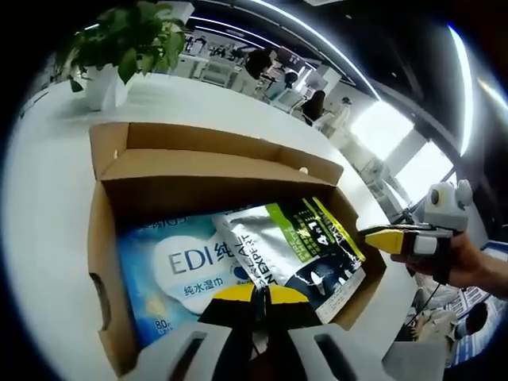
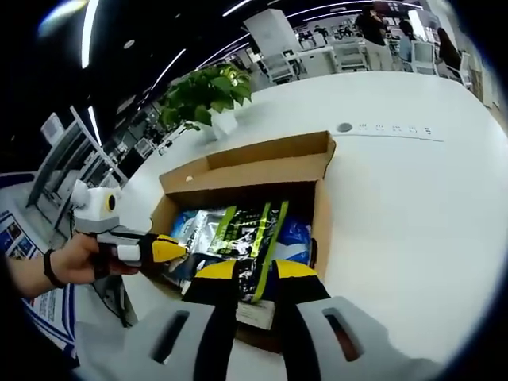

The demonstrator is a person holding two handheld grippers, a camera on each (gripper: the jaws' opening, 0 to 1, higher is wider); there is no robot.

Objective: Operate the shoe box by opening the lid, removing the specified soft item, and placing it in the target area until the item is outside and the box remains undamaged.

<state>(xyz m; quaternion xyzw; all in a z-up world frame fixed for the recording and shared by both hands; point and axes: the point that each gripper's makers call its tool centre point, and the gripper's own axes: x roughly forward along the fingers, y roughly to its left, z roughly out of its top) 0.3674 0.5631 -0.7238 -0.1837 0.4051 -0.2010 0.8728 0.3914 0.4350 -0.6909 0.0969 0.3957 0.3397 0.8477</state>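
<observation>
left gripper view: wipes pack point(image 1: 171, 274) reads "EDI".

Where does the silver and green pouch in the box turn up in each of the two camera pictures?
Left gripper view: the silver and green pouch lies right of centre in the open cardboard box, overlapping the blue wet-wipes pack.
Right gripper view: the pouch sits at centre in the box, just above this view's own jaws.
Shared landmark: the potted plant on the white table beyond the box.
</observation>
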